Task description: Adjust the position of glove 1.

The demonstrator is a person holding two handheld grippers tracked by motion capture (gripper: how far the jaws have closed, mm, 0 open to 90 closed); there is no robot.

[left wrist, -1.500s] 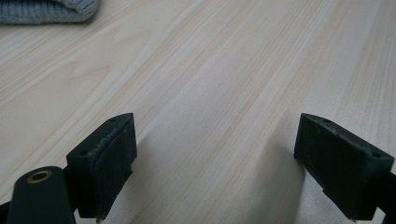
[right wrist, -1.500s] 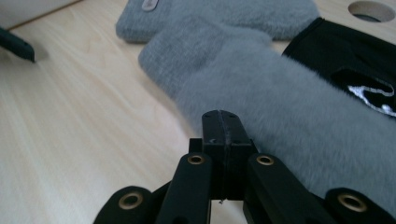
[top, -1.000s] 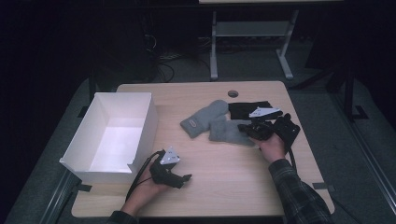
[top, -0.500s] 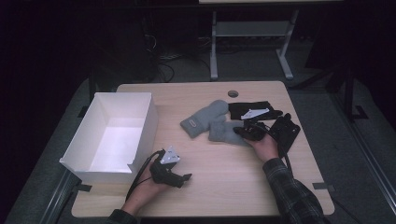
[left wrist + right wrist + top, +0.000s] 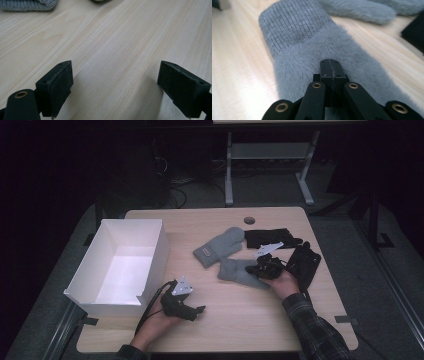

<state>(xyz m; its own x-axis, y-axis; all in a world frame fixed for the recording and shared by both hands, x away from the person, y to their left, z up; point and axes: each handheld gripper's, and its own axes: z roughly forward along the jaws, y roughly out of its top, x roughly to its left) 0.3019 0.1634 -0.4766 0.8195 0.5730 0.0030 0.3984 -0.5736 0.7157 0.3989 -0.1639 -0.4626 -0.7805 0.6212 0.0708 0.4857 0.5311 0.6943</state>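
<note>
Two grey mittens lie mid-table: the far mitten (image 5: 220, 247) and the near mitten (image 5: 237, 271). My right gripper (image 5: 256, 269) sits at the near mitten's right end. In the right gripper view its jaws are pressed flat together, shut, with the right gripper (image 5: 331, 64) tip low over the fuzzy part of the near mitten (image 5: 312, 37), and nothing visible between the pads. The far mitten (image 5: 367, 8) lies beyond. My left gripper (image 5: 196, 310) rests near the front edge. In its own view the left gripper (image 5: 115, 80) stands open over bare wood, with a mitten cuff (image 5: 25, 5) far off.
A white open box (image 5: 155, 245) stands at the table's left. A black glove (image 5: 270, 237) lies behind the mittens and a black pouch-like item (image 5: 304, 262) sits right of my right hand. A round cable hole (image 5: 249, 220) is near the back edge.
My right hand has shifted left and slightly down along the near mitten. The left hand and its gripper have stayed put.
</note>
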